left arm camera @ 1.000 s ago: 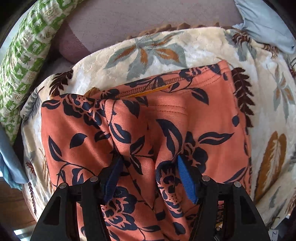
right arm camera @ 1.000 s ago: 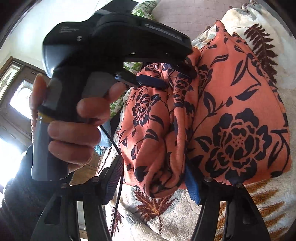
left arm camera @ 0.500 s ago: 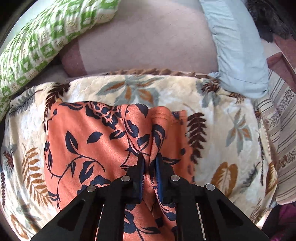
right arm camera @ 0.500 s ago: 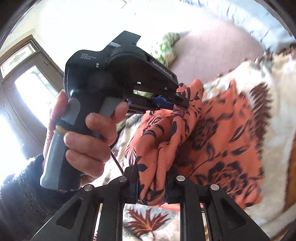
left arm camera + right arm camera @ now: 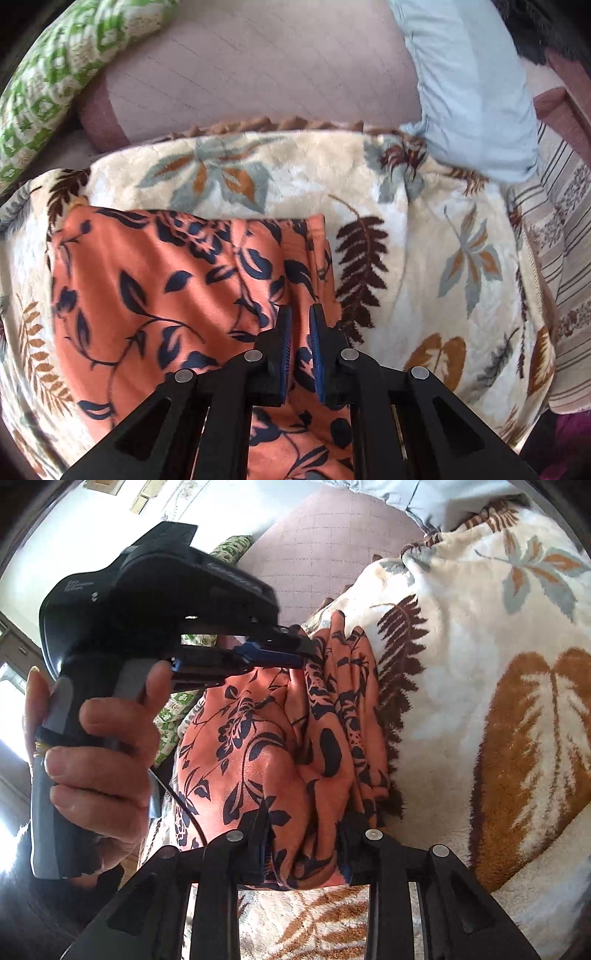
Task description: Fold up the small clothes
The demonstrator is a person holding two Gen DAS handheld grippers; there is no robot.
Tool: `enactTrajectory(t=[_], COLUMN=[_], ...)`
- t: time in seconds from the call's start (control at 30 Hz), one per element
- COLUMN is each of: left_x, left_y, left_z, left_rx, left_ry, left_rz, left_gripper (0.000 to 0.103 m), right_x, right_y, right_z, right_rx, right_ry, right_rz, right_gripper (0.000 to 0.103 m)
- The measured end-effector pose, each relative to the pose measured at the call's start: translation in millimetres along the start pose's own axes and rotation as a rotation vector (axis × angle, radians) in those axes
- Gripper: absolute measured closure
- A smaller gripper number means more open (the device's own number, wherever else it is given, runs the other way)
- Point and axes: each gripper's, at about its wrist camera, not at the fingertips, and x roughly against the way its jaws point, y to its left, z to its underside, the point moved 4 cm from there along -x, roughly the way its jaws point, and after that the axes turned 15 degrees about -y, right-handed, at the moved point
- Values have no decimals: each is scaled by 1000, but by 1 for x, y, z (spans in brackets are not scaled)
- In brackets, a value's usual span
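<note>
The soft, light orange floral garment (image 5: 155, 295), gathered on the leaf-print blanket (image 5: 424, 258), is pinched by the left claw (image 5: 300, 325) while the right claw (image 5: 303, 849), opening, straddles its bunched near end, where any hold belongs.

We see our left tool (image 5: 300, 325) up close: two black plastic fingers with blue ridged pads (image 5: 286, 350) on their inner sides. Black bars fan out behind them, and four round silver screws (image 5: 253, 356) sit in a row across the joints. Our right tool (image 5: 301, 843) looks the same, with black bars, silver screws and triangle-shaped holes in the outer pieces. From the right camera the left tool shows from the side: a fat black body with small white letters, a grey handle with a yellow ring, and a thin black cable (image 5: 184, 805) hanging down. Our left hand (image 5: 99, 760) comes out of a dark fuzzy sleeve (image 5: 22, 897).
</note>
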Motion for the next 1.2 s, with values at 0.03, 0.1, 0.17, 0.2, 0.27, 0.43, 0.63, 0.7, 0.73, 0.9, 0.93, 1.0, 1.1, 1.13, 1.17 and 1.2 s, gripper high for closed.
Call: enactTrajectory(t=[0.03,0.1,0.17,0.2,0.27,0.43,0.63,0.7,0.73,0.9,0.93,1.0,1.1,1.13,1.17,1.2], left_x=[16,46,66,71,74,55,26,23,25,45,39,23,-4,-9,-10,-10], left_y=[11,44,83,101,135,177,185,183,181,171,169,165,159,156,154,152], left_z=[-5,-9,-8,-5,6,31,44,48,48,43,45,51,63,64,64,64], left_rx=[29,73,112,125,170,271,313,315,312,264,253,240,206,191,179,172], left_ry=[-35,-79,-118,-129,-119,-43,-13,-15,-18,-110,-99,-65,-27,-34,-51,-60], left_rz=[3,-13,-40,-73,-106,-75,-24,-21,-15,-32,-44,-62,-110,-124,-135,-140], left_gripper=[92,85,69,62,62,63,62,63,65,65,65,65,60,58,57,57], right_x=[9,32,40,31,-5,-82,-128,-135,-133,-101,-106,-116,-129,-133,-136,-136], right_y=[5,8,15,22,36,39,11,15,20,38,35,25,1,-7,-13,-15], right_z=[-5,-21,-40,-48,-61,-72,-56,-52,-55,-97,-97,-89,-73,-69,-66,-66], right_rx=[15,35,26,24,37,122,113,114,151,192,221,271,293,269,247,234], right_ry=[-35,-160,-237,-213,-115,38,160,205,203,62,78,120,153,160,162,159], right_rz=[11,20,-37,-88,-162,11,125,68,63,6,36,96,166,173,175,169], right_gripper=[72,71,70,70,69,69,69,94,94,94,94,94,95,95,96,95])
